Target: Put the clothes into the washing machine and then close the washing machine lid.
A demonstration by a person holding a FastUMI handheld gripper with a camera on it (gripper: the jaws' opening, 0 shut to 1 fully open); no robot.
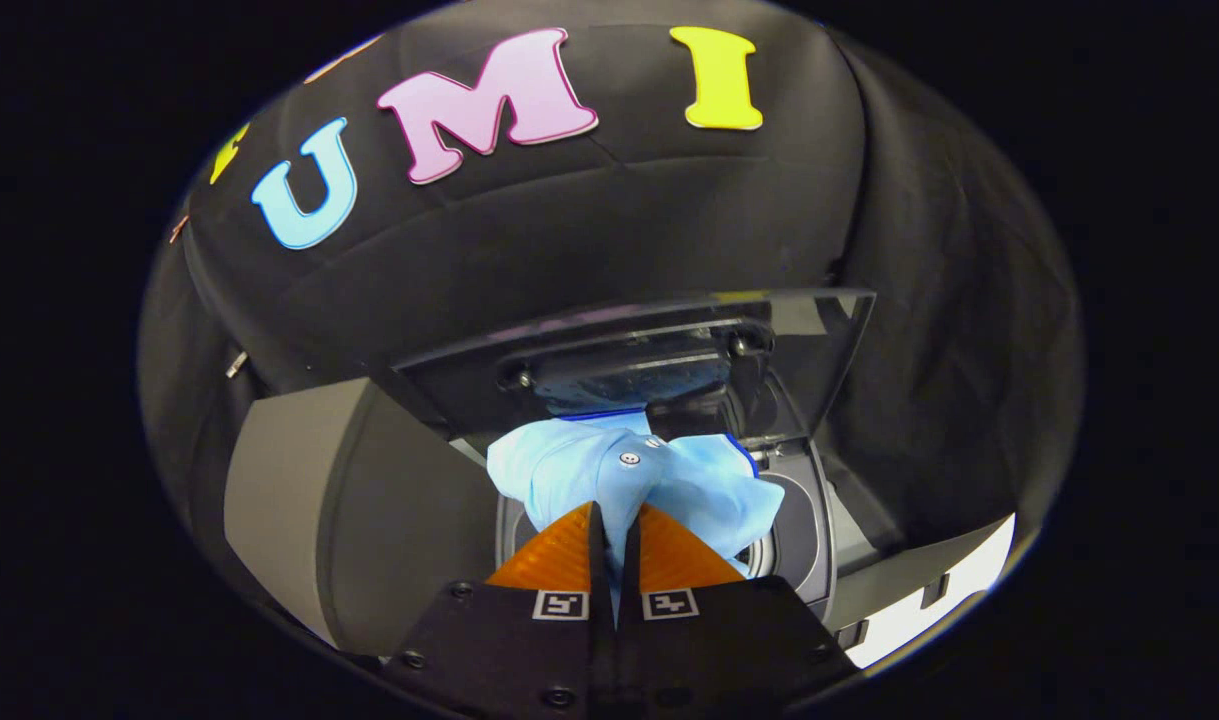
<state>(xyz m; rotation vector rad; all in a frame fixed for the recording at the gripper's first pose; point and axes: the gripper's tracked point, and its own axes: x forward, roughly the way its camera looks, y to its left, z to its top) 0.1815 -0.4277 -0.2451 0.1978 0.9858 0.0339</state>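
The washing machine (369,520) is sitting just ahead of and below the tool, its grey body spreading to either side and its round drum opening (784,530) showing beyond the fingers. Its lid (639,350) is standing raised and tilted back behind the opening, so the closing step is not yet done. The light blue shirt (629,475) is hanging bunched over the drum opening, just ahead of the fingertips, with a fold of it running down between the 2 orange fingers (559,555). The tool (614,525) is pressed nearly together on that fold, both fingers looking to be pinching the cloth, so the garment is being carried rather than resting free. Whether any part of the shirt is already touching the inside of the drum is hard to tell, since the cloth is covering most of the opening. Judging from this, the task is sitting roughly midway through its 1st part: the garment is over the machine but not yet let go inside. What is left, as far as can be judged, is lowering the shirt into the drum, spreading the fingers to release it, and then bringing the lid down over the opening. No other clothes are visible around the machine.
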